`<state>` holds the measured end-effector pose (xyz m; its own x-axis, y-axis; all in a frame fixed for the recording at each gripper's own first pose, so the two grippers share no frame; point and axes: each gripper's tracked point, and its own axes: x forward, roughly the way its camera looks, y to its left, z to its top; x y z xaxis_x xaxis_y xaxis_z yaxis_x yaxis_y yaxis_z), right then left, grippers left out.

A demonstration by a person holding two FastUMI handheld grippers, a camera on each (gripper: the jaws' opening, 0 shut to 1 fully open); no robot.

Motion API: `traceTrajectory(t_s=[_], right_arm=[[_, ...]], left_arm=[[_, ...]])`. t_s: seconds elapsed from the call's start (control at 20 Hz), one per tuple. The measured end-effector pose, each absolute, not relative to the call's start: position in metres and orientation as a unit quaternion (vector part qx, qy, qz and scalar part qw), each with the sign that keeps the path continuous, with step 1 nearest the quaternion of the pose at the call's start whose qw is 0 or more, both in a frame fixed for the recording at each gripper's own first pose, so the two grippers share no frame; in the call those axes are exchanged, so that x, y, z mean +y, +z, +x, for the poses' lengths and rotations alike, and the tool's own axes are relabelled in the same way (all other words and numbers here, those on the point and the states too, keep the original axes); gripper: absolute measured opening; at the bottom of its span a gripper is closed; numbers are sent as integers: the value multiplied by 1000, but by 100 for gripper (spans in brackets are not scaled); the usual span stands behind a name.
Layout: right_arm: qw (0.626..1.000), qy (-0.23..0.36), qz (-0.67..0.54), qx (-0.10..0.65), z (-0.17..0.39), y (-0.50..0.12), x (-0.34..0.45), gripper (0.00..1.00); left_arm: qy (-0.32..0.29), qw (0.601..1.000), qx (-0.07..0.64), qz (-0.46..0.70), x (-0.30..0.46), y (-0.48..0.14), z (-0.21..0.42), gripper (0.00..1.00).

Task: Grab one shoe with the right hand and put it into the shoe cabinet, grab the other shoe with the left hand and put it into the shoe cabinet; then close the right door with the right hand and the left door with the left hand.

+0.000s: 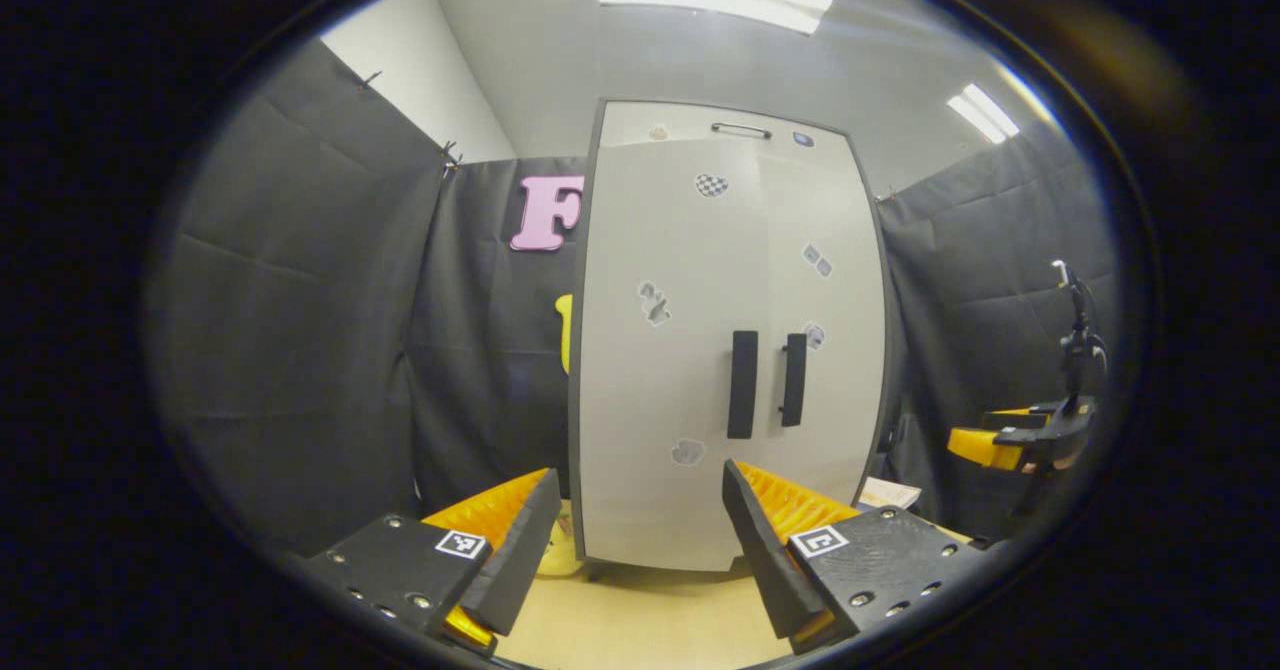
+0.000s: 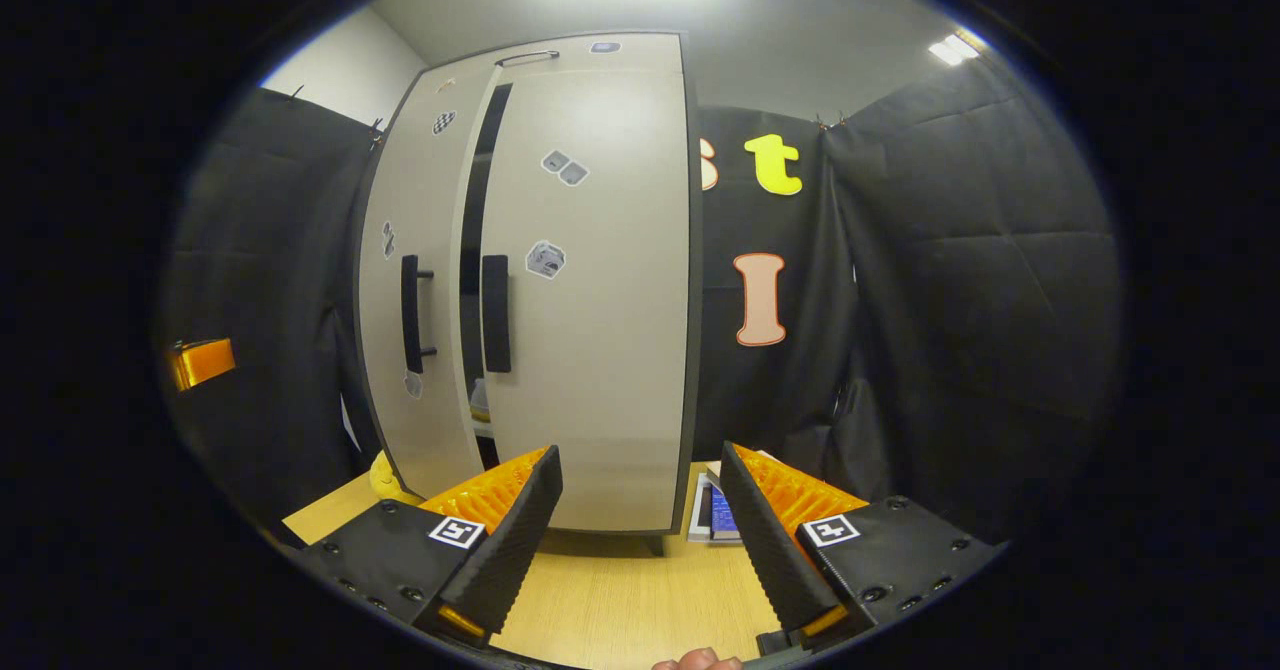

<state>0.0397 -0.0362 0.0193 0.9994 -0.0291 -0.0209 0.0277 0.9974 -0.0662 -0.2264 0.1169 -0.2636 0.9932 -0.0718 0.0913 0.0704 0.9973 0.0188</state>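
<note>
The pale grey shoe cabinet (image 1: 690,350) stands upright on the wooden table, right in front of my left gripper (image 1: 640,515), which is open and holds nothing. Its two black handles (image 1: 742,383) sit side by side. In the right gripper view the right door (image 2: 600,280) lies flat to the frame, while the left door (image 2: 420,200) stands slightly ajar with a dark gap (image 2: 478,240) between them. Something pale shows low in that gap; I cannot tell what it is. My right gripper (image 2: 638,495) is open and empty, a short way before the right door.
A yellow object (image 2: 385,478) lies on the table (image 2: 620,590) by the cabinet's left foot. A flat printed sheet (image 2: 718,510) lies to the cabinet's right. The right gripper (image 1: 1010,442) shows far right in the left gripper view. Black cloth walls close in on all sides.
</note>
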Motion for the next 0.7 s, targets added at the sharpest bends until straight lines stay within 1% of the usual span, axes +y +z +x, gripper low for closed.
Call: traceTrajectory(t_s=[0.25, 0.3, 0.35, 0.4, 0.6, 0.7], right_arm=[[1000, -2, -27, 14, 52, 20, -27, 99], [1000, 4, -25, 15, 55, 20, -24, 97], [999, 10, -27, 14, 58, 21, -20, 100], [999, 13, -30, 13, 60, 20, -19, 100], [998, 25, -45, 30, 66, 12, -18, 100], [999, 22, -41, 28, 69, 11, -26, 100]], left_arm=[[-39, 999, -35, 6, 109, -279, -228, 93], [-35, 999, -32, 6, 110, -284, -226, 93], [-33, 999, -27, 5, 110, -289, -224, 93], [-32, 999, -22, 2, 110, -294, -223, 93], [-15, 1000, 15, -7, 117, -318, -218, 93], [-6, 1000, 27, -9, 117, -321, -216, 93]])
